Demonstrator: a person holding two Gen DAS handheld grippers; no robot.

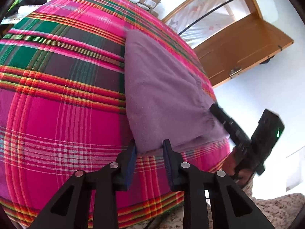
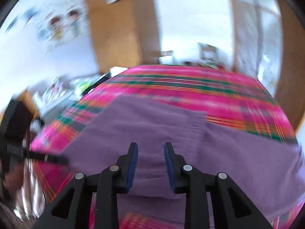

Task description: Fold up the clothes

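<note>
the purple garment (image 1: 162, 87) lies partly folded on the plaid blanket (image 1: 63, 95). the left gripper (image 1: 149, 148) is spread at its near corner, the right gripper (image 2: 150, 152) spread over its middle, neither grasping. risk: closing on blanket too, dragging the fold apart.

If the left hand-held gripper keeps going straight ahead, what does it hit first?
Probably the purple garment: the open left hand-held gripper already has its near edge between the fingertips, on the plaid blanket.

Black two-finger left gripper (image 1: 149, 148) and right gripper (image 2: 151, 150), blue pads (image 1: 170, 164), silver pivot screws (image 1: 185, 165), triangular cut-outs.
</note>
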